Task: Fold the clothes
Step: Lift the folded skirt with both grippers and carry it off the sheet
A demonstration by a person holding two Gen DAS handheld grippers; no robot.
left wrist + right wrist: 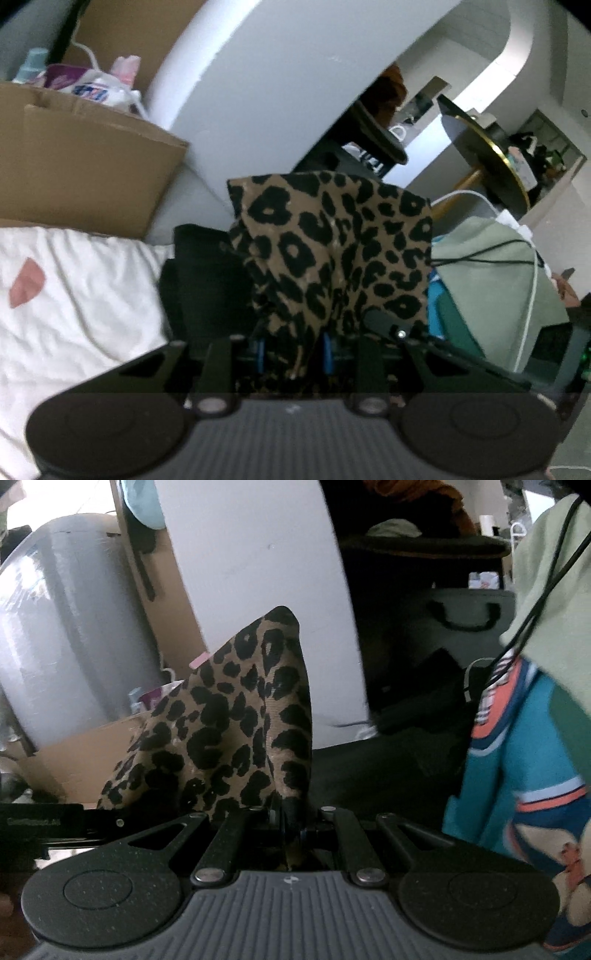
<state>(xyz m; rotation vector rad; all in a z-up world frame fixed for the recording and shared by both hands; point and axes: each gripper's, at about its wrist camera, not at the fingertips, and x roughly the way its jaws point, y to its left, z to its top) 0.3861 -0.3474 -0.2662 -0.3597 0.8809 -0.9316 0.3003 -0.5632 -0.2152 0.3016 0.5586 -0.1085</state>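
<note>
Leopard-print garment | soft, light, likely limp | left gripper and right gripper each clenched on an edge | hangs above white bedding, best held at corners.

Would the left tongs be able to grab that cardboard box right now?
Probably not yet. The left tongs look shut on the leopard-print cloth, which hangs before them, so they are busy. The cardboard box sits off to their left past the white bedding.
</note>
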